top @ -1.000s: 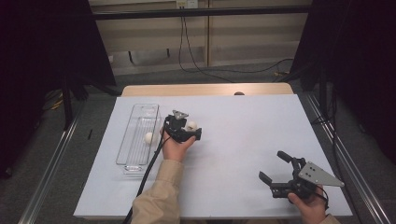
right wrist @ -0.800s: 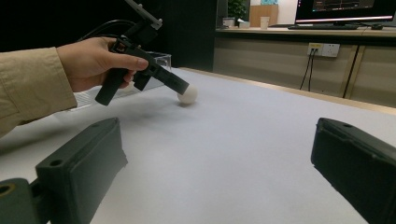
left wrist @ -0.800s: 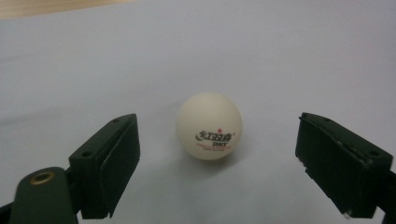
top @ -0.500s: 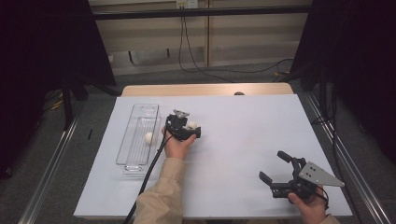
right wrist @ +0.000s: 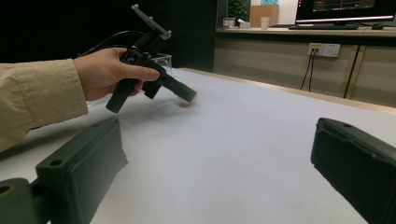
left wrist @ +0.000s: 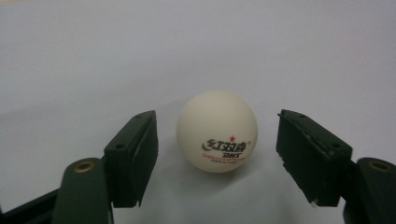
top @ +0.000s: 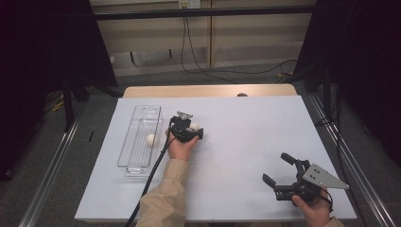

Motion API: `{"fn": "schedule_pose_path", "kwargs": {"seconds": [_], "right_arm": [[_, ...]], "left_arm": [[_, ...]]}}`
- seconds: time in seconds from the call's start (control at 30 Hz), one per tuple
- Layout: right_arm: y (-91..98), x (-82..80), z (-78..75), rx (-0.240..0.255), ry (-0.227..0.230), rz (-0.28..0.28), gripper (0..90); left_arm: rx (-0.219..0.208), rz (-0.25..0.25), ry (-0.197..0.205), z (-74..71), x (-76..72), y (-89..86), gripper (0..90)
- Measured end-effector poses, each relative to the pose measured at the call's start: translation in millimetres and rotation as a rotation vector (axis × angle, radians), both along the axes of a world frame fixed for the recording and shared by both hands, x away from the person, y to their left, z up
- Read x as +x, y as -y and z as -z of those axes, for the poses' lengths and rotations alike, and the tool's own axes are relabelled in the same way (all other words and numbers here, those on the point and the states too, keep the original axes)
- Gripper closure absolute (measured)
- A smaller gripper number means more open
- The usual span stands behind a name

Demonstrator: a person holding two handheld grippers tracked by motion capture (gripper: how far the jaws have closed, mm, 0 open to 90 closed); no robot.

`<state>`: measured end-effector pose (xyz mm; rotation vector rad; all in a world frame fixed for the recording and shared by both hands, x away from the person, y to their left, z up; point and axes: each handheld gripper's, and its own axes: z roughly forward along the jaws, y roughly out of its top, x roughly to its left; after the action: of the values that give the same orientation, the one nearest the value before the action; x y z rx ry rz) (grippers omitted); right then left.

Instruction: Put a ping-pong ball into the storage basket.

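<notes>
two balls: one sitting in tray, one on table between left gripper jaws
left gripper: jaws closing in, not yet touching ball
right gripper: spread, idling
meaning: grasp imminent

Left gripper jaws closing, right gripper agape.

ball on white table | between closing fingers | gaps both sides

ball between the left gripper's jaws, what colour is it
Cream-white ball with black lettering and a small red star; clearest in the left gripper view.
</notes>
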<state>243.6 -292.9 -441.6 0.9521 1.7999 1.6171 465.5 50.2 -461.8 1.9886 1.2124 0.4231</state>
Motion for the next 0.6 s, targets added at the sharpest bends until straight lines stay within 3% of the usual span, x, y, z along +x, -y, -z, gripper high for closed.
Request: {"fn": "schedule_pose_path", "kwargs": {"seconds": [0.6], "right_arm": [[0.6, -0.3, -0.2, -0.001, 0.001, 0.000, 1.9]], "left_arm": [[0.000, 0.000, -0.014, 6.4, 4.8, 4.2, 48.8]]}}
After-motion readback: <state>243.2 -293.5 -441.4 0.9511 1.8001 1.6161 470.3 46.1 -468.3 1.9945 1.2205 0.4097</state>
